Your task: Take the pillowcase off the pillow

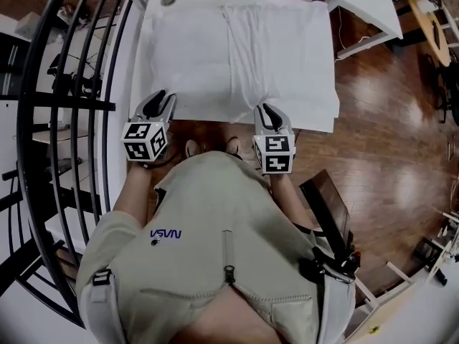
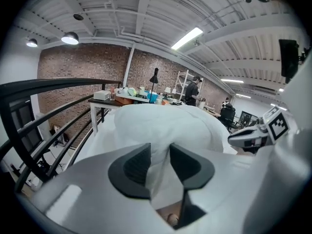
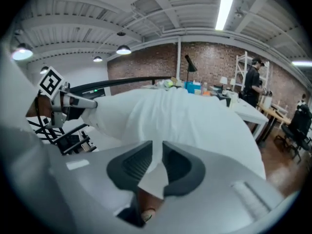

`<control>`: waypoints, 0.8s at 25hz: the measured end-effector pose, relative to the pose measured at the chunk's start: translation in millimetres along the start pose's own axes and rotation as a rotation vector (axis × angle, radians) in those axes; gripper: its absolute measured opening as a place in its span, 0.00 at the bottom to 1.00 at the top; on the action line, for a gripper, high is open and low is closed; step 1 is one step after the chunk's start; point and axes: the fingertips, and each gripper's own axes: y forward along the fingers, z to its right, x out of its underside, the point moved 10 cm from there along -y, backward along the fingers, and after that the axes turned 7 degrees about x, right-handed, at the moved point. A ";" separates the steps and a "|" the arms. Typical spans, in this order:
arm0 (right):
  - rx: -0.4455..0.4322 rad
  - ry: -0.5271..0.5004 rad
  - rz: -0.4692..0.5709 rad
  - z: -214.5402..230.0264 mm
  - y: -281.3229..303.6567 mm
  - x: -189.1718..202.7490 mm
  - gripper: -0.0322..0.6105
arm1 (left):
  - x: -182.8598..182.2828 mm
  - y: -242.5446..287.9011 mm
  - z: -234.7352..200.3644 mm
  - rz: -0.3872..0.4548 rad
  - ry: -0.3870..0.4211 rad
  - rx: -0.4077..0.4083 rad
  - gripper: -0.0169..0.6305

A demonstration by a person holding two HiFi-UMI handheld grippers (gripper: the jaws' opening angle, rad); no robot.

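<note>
A white pillow in its pillowcase [image 1: 237, 49] lies flat on a white table [image 1: 143, 56], with a band of gathered folds running down its middle. My left gripper [image 1: 159, 99] is at the near left edge of the pillow. Its jaws stand apart with loose white cloth [image 2: 165, 126] between them, and the pads do not press on it [image 2: 160, 162]. My right gripper [image 1: 267, 110] is at the near edge below the folds. Its jaws are narrowly parted around a hanging corner of the pillowcase [image 3: 185, 116], and a gap shows on both sides [image 3: 157, 162].
A black curved railing [image 1: 72, 84] runs close along the left of the table. Wooden floor [image 1: 387, 120] lies to the right, with another white table [image 1: 366, 6] at the back right. The person's shoes [image 1: 193, 147] are at the table's near edge.
</note>
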 end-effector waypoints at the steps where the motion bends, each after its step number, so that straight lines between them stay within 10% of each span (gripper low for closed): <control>1: -0.016 0.000 0.027 0.6 -3.3 -5.7 0.15 | 0.2 0.0 0.7 -0.006 -0.001 -0.014 0.23; 14: -0.133 -0.006 0.212 41.5 -4.0 -47.3 0.15 | 13.3 -22.4 15.9 -0.043 -0.067 -0.219 0.27; 20: -0.125 -0.017 0.223 32.7 13.6 -72.0 0.15 | -36.2 5.7 16.6 0.053 0.016 -0.121 0.27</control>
